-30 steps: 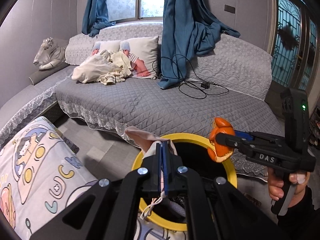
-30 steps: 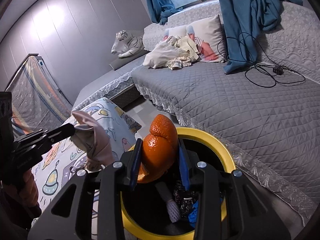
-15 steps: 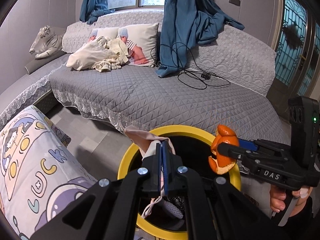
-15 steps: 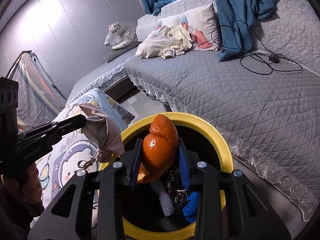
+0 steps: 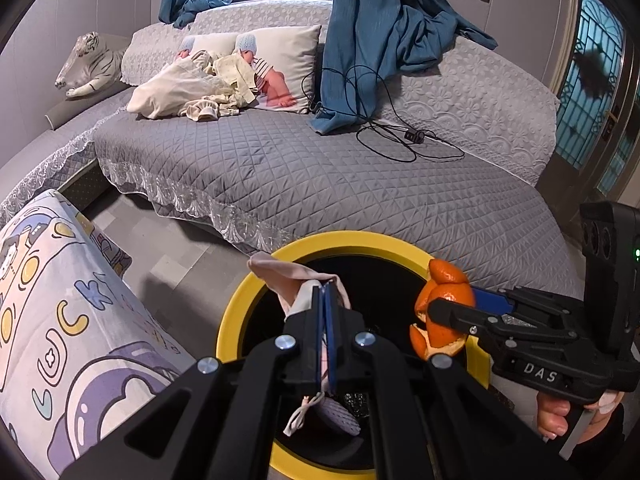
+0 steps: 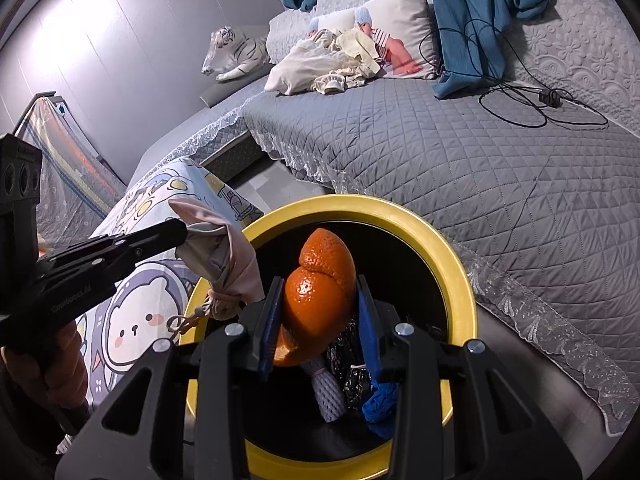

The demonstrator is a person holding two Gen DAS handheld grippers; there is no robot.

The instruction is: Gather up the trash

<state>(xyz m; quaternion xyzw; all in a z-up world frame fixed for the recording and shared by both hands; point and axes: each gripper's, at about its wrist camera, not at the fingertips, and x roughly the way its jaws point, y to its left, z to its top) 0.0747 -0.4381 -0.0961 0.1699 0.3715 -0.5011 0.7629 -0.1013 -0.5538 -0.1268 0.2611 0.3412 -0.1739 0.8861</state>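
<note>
A round bin with a yellow rim point(image 5: 236, 316) point(image 6: 460, 276) and a black inside stands on the floor by the sofa. My left gripper point(image 5: 325, 292) is shut on a crumpled pink face mask point(image 5: 288, 280) point(image 6: 228, 264) and holds it over the bin's left edge. My right gripper point(image 6: 316, 304) is shut on a piece of orange peel point(image 6: 320, 288) point(image 5: 440, 308) and holds it above the bin's opening. Inside the bin lie a white foam net point(image 6: 328, 392), a black wrapper and blue trash point(image 6: 380, 400).
A grey quilted sofa point(image 5: 320, 176) runs behind and right of the bin, with pillows, clothes, a blue curtain point(image 5: 372, 40) and a black cable point(image 5: 400, 140). A table with a cartoon cloth point(image 5: 60, 320) stands left of the bin. A toy tiger point(image 5: 88, 64) lies far left.
Both grippers have moved closer over the bin with their loads still held. The bin now fills more of both views.
</note>
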